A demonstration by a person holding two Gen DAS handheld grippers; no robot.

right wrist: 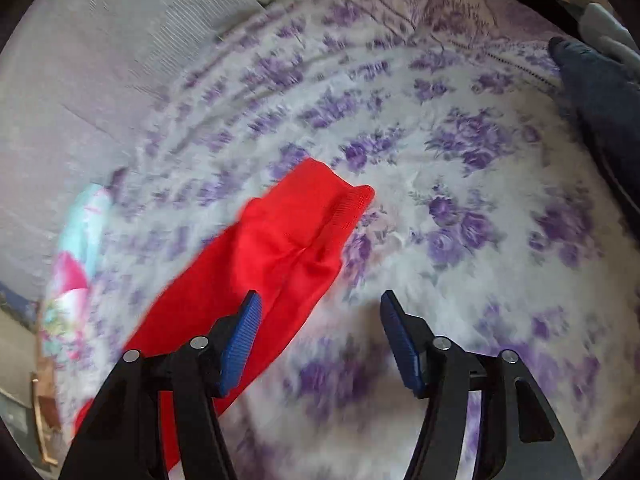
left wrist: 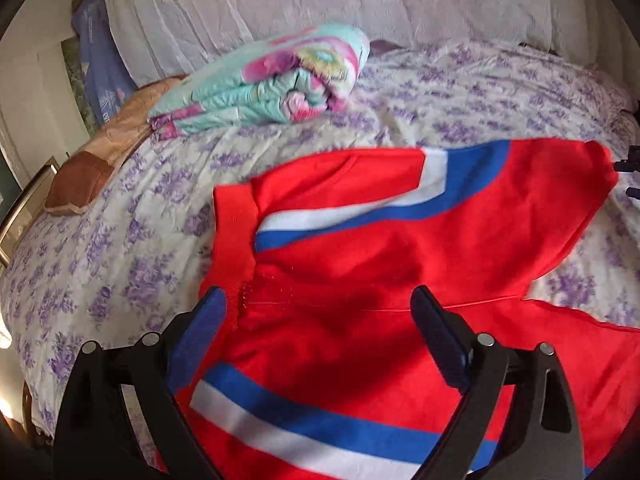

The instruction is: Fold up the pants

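Observation:
Red pants [left wrist: 360, 248] with blue and white side stripes lie on the floral bedsheet [left wrist: 120, 240], partly folded over, waistband at the left. My left gripper [left wrist: 318, 300] is open and hovers over the pants near the waistband, holding nothing. In the right wrist view a red leg end with its ribbed cuff [right wrist: 348, 204] lies on the sheet [right wrist: 460, 200]. My right gripper [right wrist: 320, 304] is open and empty, just right of that leg; its left finger [right wrist: 244, 332] overlaps the red cloth. That view is motion-blurred.
A folded turquoise and pink quilt [left wrist: 264, 84] lies at the back left of the bed. Brown cushions [left wrist: 80, 184] sit at the left edge. A pale covered headboard or sofa back [left wrist: 320, 0] runs behind. Dark clothing [right wrist: 592, 92] lies at the right.

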